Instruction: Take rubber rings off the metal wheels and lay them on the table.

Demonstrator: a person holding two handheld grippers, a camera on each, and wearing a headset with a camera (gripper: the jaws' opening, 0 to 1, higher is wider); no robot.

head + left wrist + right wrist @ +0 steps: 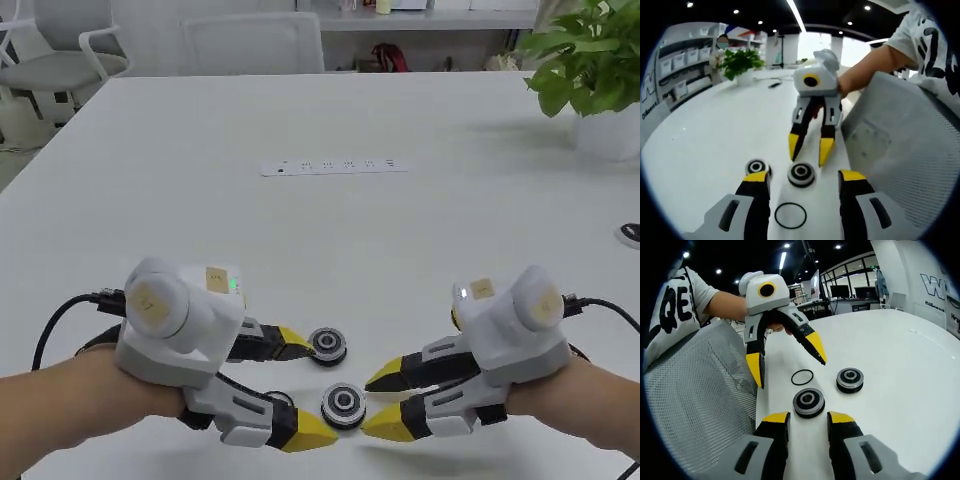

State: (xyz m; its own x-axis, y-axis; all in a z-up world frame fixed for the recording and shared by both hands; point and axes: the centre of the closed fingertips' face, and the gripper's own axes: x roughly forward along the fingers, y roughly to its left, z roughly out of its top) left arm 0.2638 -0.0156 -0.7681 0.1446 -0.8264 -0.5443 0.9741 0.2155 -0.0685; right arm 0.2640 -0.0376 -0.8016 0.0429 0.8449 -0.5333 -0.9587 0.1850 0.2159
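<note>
With left gripper (312, 388) and right gripper (372, 402) both spread and empty, I'd pinch the likely soft, stretchy rubber ring (809, 414) around the near wheel (343, 403) at its edge.

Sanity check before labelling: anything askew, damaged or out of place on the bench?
Nothing stands out. The far wheel and near wheel lie flat on the table, one loose rubber ring lies flat apart from them, and the left claw and right claw are open.

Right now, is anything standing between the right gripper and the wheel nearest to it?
Nothing visible does. The nearer wheel lies on bare table just ahead of the right gripper, jaws open; the second wheel and the loose ring lie beyond it.
</note>
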